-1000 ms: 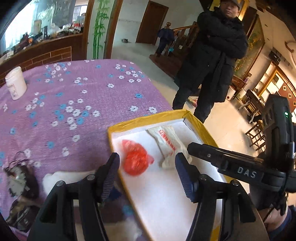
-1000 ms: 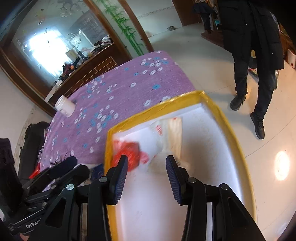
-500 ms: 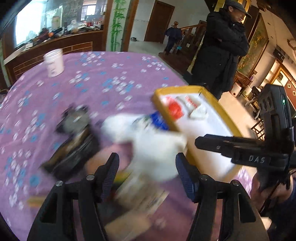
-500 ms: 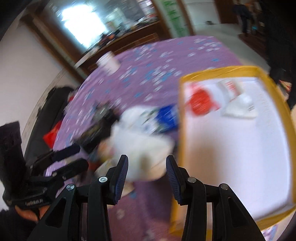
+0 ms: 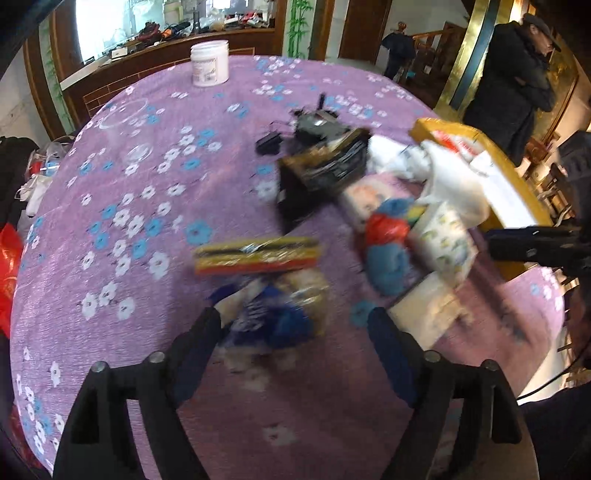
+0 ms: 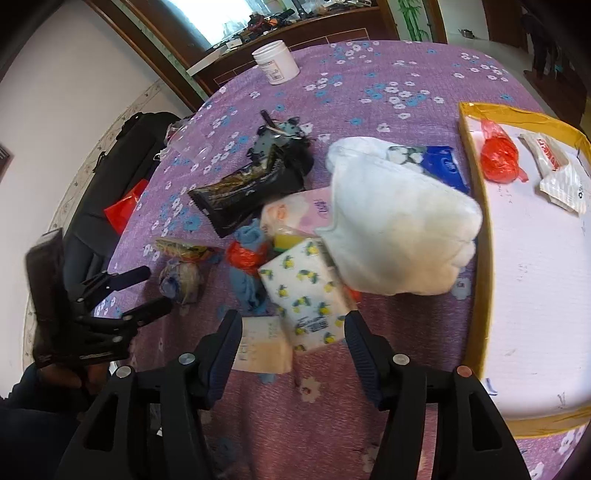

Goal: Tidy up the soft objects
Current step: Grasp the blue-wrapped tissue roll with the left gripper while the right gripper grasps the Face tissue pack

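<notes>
Swung from tray (image 6: 476, 236) to desk-centre pile. Left tool (image 5: 295, 328) opening over blue pouch (image 5: 273, 314); right tool (image 6: 291, 332) opening over lemon-print tissue pack (image 6: 306, 295). Risk: snagging neighbouring clutter.

Home interior: floral tablecloth (image 5: 147, 206), wooden staircase (image 5: 436, 40), cluttered wooden sideboard (image 6: 280, 26).

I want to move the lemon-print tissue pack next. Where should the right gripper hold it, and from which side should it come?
Probably across its two long sides at the near end, coming from above. The lemon-print tissue pack is a soft block whose near end is free and points toward the right gripper, whose empty jaws are opening. Its far end lies under the white fluffy bundle, so avoid that end.
</notes>
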Available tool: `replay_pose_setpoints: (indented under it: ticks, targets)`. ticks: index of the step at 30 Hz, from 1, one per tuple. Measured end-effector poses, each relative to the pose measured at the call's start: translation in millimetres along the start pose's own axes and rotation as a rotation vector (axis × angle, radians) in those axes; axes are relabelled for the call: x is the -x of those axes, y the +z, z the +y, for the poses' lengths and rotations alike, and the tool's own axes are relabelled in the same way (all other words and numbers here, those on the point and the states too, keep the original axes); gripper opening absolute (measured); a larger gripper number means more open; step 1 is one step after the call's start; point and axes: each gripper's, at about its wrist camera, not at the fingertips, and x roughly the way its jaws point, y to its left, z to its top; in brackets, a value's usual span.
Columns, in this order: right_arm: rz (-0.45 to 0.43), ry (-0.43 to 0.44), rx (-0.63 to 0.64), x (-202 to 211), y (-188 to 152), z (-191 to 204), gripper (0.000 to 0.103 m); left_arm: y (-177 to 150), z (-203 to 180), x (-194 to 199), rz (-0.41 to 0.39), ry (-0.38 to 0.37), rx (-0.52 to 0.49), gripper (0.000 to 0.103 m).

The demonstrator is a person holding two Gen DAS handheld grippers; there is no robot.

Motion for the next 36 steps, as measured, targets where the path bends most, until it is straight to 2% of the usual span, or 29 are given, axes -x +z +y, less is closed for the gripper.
replay_pose_setpoints:
  ticks: [5,8,11,14,17,23,27,30,31,34,36]
  targets:
    - [0.005,0.003,0.001,-1,-3,9,0.063,-8,12,-14,0.028,0.008,-0.012,0.082]
    - [0.008,0.006,-0.003,-2,-7,13,0.065,0,12,-23,0.018,0.055,-0.025,0.083]
    - [0.034,0.011,0.000,-8,-12,20,0.068,10,13,-33,-0.005,0.056,-0.034,0.088]
    - [0.065,0.033,-0.014,-19,-16,23,0.069,16,12,-48,-0.001,0.061,-0.084,0.090]
    - [0.093,0.009,-0.039,-31,-20,20,0.070,17,14,-55,0.013,0.000,-0.066,0.090]
    - [0.129,-0.008,-0.058,-54,-20,23,0.070,0,2,-44,0.022,-0.046,-0.119,0.053]
    - [0.187,0.040,0.033,-66,-21,50,0.071,-10,1,-37,0.034,-0.065,-0.110,0.052]
    - [0.226,0.159,0.139,-64,-22,74,0.071,-12,4,-33,0.035,-0.073,-0.099,0.052]
    - [0.223,0.166,0.170,-62,-21,78,0.071,-12,6,-32,0.032,-0.072,-0.096,0.052]
    - [0.196,0.095,0.223,-59,-13,76,0.071,-13,11,-29,0.030,-0.078,-0.084,0.053]
    - [0.175,0.051,0.264,-61,-5,74,0.071,-12,14,-30,0.033,-0.080,-0.073,0.060]
